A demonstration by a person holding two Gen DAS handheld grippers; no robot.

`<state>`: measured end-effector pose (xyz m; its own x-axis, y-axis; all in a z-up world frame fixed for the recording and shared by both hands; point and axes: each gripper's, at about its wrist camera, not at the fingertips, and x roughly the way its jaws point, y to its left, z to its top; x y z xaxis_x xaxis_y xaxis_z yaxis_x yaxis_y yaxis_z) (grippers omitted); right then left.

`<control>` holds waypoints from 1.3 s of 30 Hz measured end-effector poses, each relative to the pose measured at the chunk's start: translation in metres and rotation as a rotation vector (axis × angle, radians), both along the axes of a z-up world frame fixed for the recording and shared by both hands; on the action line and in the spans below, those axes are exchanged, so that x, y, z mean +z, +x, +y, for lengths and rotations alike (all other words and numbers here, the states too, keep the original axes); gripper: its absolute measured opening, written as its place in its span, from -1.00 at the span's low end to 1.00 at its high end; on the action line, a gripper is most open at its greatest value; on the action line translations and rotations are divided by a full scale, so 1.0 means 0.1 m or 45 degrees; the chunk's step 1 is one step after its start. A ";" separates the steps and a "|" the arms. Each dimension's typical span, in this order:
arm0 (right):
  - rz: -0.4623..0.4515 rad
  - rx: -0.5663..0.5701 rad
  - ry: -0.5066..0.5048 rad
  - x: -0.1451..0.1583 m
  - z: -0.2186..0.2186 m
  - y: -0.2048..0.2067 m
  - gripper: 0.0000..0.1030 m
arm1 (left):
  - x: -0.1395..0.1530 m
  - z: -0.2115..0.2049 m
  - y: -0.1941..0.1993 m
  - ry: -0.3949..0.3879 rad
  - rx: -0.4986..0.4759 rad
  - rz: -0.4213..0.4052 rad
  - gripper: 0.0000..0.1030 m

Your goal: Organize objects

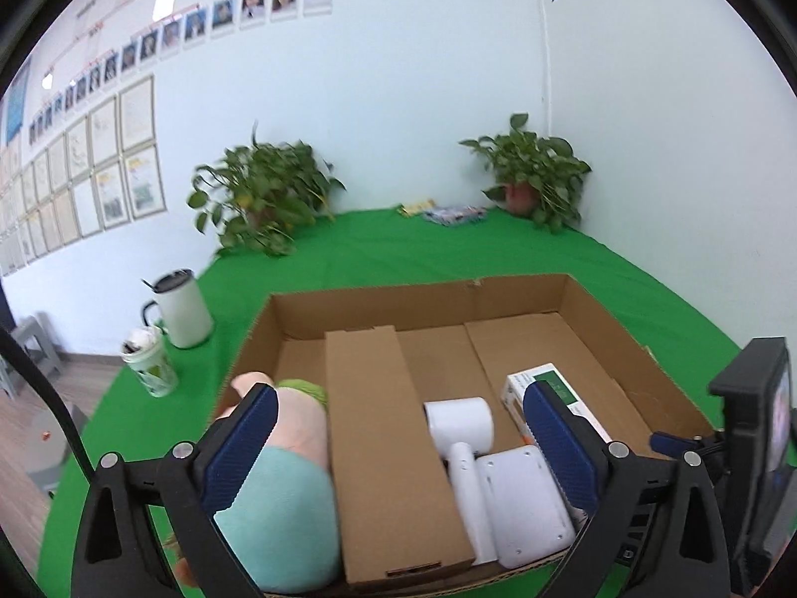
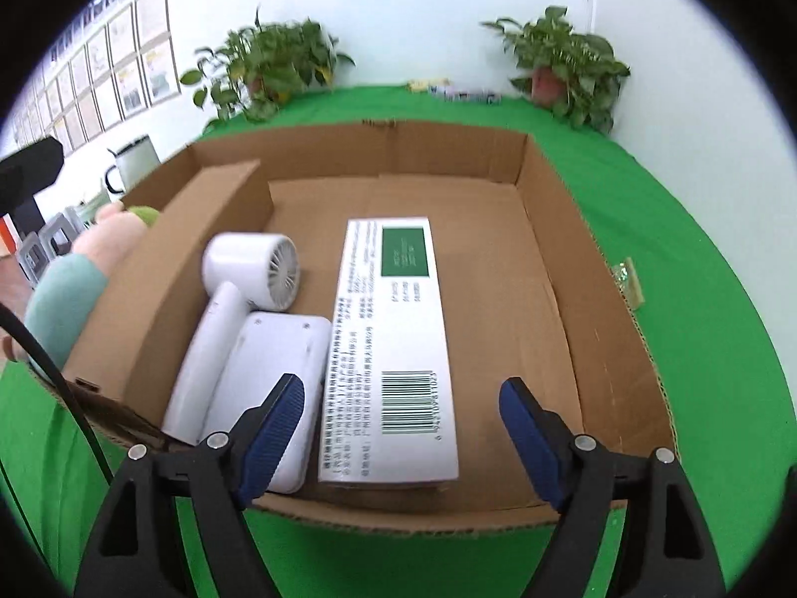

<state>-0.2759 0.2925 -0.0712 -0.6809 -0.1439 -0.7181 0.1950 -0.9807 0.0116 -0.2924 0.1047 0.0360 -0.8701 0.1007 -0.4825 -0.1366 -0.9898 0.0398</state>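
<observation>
At the far left, outside the box, we have two cups (image 1: 172,326) standing on the green cloth (image 1: 398,254), well apart from the sorting and apparently not part of it. Next comes the cardboard box (image 2: 588,269), a shallow tray split by an upright cardboard divider (image 1: 378,428). We read that divider as the reason for the layout: soft goes on one side, hard on the other. In the narrow left compartment lies the plush toy (image 1: 284,498), wedged between box wall and divider; its lower end is blurred and partly behind a finger, so we cannot say how it rests there.

Our left gripper (image 1: 398,448) hangs over the near edge of the box with its jaws spread wide and nothing between them; they straddle the divider without pinching it.

Right of the divider, in the large compartment, the white handheld fan (image 2: 249,269) lies flat, touching the white rectangular device (image 2: 279,373) beside it. Just right of those lies the white carton with a green label (image 2: 393,349), long side running away from us, seemingly so it packs tightly against its neighbours.

Our right gripper (image 2: 401,436) hovers above the carton's barcode end, jaws apart on either side and clear of it, holding nothing.
</observation>
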 end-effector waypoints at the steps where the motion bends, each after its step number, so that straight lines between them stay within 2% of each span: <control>1: 0.021 -0.008 -0.017 0.02 0.01 0.04 0.57 | 0.01 -0.02 0.06 -0.012 0.016 0.016 0.94; 4: 0.079 -0.038 -0.037 0.07 0.04 0.11 0.59 | 0.01 -0.11 0.21 -0.030 0.055 0.048 0.95; 8: 0.161 -0.068 -0.016 0.08 0.03 0.13 0.59 | -0.13 -0.19 0.24 0.001 0.106 0.022 0.96; 14: 0.183 -0.094 -0.004 -0.06 0.02 0.13 0.59 | -0.49 -0.24 0.24 -0.028 0.139 -0.017 0.96; 19: 0.249 -0.077 0.057 -0.12 -0.04 0.18 0.65 | -0.77 -0.25 0.18 -0.029 0.134 -0.077 0.96; 25: 0.328 -0.079 0.048 -0.15 -0.04 0.24 0.68 | -0.93 -0.15 0.17 -0.129 0.143 -0.006 0.98; 30: 0.319 -0.056 0.052 -0.15 -0.06 0.23 0.80 | -1.05 -0.05 0.14 -0.212 0.162 0.035 0.98; 33: 0.303 -0.057 0.045 -0.17 -0.04 0.22 0.95 | -1.10 -0.05 0.14 -0.211 0.163 0.036 0.99; 39: 0.303 -0.057 0.044 -0.17 -0.03 0.22 0.95 | -1.16 -0.04 0.13 -0.218 0.161 0.035 0.99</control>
<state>-0.2541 0.2894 -0.0887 -0.8364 -0.0876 -0.5410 0.1445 -0.9875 -0.0635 -0.2790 0.1005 -0.0802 -0.8835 -0.0920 -0.4593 -0.0080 -0.9774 0.2111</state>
